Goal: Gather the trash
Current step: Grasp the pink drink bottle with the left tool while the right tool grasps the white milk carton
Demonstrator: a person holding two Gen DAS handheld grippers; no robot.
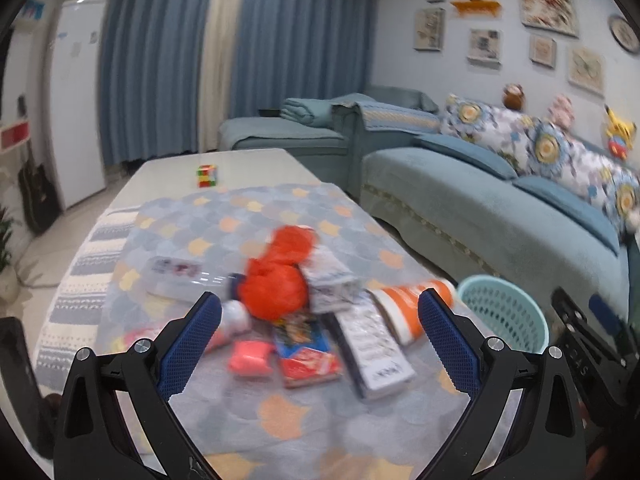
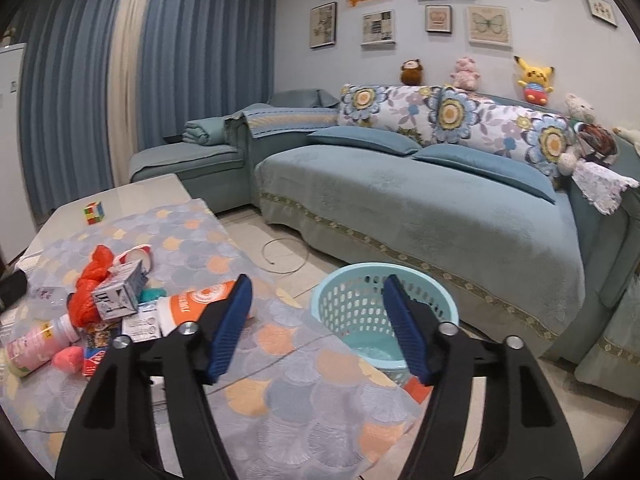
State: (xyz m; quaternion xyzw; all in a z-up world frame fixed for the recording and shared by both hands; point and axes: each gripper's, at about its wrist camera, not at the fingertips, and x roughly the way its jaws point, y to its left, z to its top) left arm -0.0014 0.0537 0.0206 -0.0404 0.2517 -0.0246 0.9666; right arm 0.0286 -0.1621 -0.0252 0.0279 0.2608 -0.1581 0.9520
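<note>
Patterned tablecloth (image 2: 288, 364) carrying trash pile (image 1: 296, 312); basket (image 2: 384, 312) waiting on floor beside table. Am holding left gripper (image 1: 320, 336) wide open, empty, over pile. Right gripper (image 2: 318, 328) partly open, empty, aiming at basket. Am risking snagging cloth, knocking orange tube (image 2: 196, 304) off edge.

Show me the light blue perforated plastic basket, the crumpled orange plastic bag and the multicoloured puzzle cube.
Light blue perforated plastic basket (image 2: 340, 304): right wrist view, left wall.
Crumpled orange plastic bag (image 1: 276, 284): left wrist view, middle.
Multicoloured puzzle cube (image 2: 94, 213): right wrist view, front face.
</note>
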